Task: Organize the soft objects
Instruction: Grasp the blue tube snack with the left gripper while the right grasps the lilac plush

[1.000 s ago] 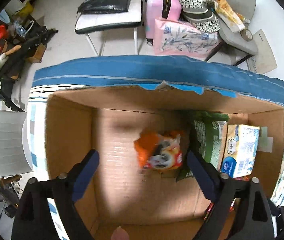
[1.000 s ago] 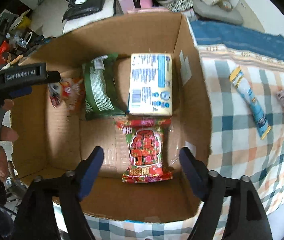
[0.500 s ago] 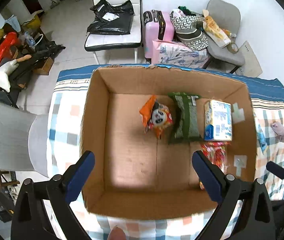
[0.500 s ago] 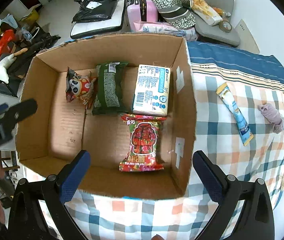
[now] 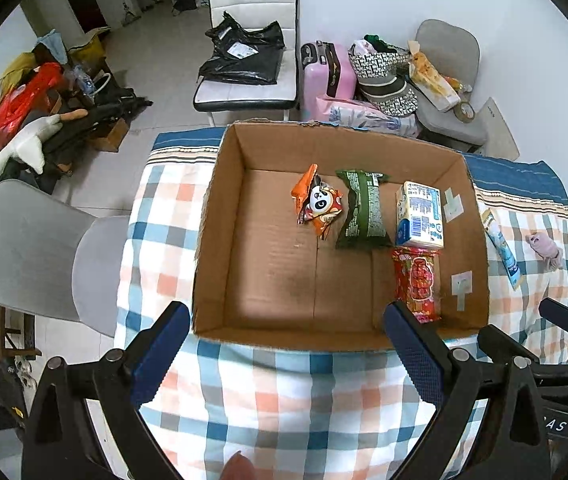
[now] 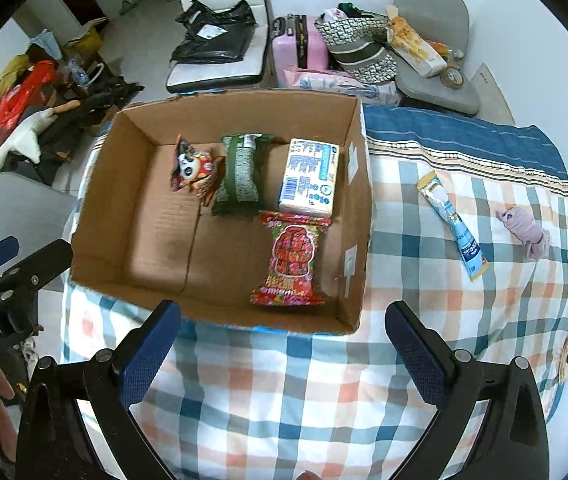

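An open cardboard box point(image 5: 220, 208) point(image 6: 359, 184) stands on a checked cloth. It holds an orange panda snack bag point(image 5: 317, 206) point(image 6: 192, 170), a green packet point(image 5: 363, 210) point(image 6: 240, 174), a white-blue tissue pack point(image 5: 419, 216) point(image 6: 311, 178) and a red packet point(image 5: 417, 284) point(image 6: 293, 260). A blue-white tube sachet point(image 6: 451, 220) point(image 5: 501, 246) and a pink cloth wad point(image 6: 523, 232) point(image 5: 543, 244) lie on the cloth right of the box. My left gripper point(image 5: 284, 356) and right gripper point(image 6: 280, 352) are open and empty, above the cloth before the box's near wall.
The checked cloth point(image 6: 284, 392) covers the table. A grey chair point(image 5: 24, 248) stands at the left. Behind are a white chair with a black bag point(image 5: 248, 56), a pink suitcase point(image 5: 327, 72), and a grey chair piled with bags point(image 5: 439, 80).
Both grippers have pulled back and up out of the box to in front of its near wall. The orange panda bag, let go, now lies on the box floor beside the green packet.
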`<state>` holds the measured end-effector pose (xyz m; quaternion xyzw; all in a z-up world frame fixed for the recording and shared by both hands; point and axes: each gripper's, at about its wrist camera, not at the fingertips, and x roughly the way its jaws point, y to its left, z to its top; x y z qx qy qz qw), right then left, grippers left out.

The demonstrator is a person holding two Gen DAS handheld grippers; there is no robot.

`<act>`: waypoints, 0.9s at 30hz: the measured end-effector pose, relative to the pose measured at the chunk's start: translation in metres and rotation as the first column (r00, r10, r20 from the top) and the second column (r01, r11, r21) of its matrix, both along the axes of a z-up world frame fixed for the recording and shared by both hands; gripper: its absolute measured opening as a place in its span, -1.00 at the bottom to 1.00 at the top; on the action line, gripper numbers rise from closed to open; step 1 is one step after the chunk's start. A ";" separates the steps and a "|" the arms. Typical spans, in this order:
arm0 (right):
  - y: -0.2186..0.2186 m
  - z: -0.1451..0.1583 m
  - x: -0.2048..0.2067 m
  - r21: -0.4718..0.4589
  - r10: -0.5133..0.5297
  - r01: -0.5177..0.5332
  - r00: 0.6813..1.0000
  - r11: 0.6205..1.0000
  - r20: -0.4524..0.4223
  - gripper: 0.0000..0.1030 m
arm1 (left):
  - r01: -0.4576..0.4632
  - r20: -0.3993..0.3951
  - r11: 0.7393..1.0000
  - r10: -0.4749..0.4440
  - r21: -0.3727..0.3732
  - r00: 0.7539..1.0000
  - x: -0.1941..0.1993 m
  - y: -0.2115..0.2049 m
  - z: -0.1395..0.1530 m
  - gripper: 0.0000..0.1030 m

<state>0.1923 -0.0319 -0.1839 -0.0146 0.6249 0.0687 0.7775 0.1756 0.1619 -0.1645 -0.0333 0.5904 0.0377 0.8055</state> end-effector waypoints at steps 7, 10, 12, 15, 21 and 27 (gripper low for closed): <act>-0.019 0.020 -0.009 0.071 0.016 -0.018 0.999 0.997 0.031 1.00 | -0.008 0.037 1.000 0.008 -0.007 0.999 -0.007 -0.025 0.026 0.94; -0.046 0.029 -0.009 0.104 -0.012 0.008 0.999 0.995 0.041 1.00 | 0.006 0.057 1.000 -0.006 -0.011 0.998 -0.003 -0.053 0.038 0.94; -0.076 0.034 -0.008 0.125 -0.052 0.046 0.998 0.991 0.045 1.00 | 0.024 0.062 0.999 -0.022 -0.028 0.998 0.003 -0.078 0.042 0.94; -0.131 0.039 -0.003 0.118 -0.131 0.124 0.990 0.985 0.053 1.00 | 0.068 0.042 0.995 -0.065 -0.077 0.997 0.019 -0.127 0.037 0.94; -0.253 0.027 0.020 0.059 -0.292 0.289 0.956 0.955 0.042 1.00 | 0.107 -0.035 0.979 -0.114 -0.173 0.993 0.061 -0.225 -0.001 0.94; -0.356 -0.018 0.058 0.001 -0.326 0.326 0.945 0.945 -0.020 1.00 | 0.058 -0.227 0.954 -0.129 -0.296 0.965 0.109 -0.308 -0.081 0.94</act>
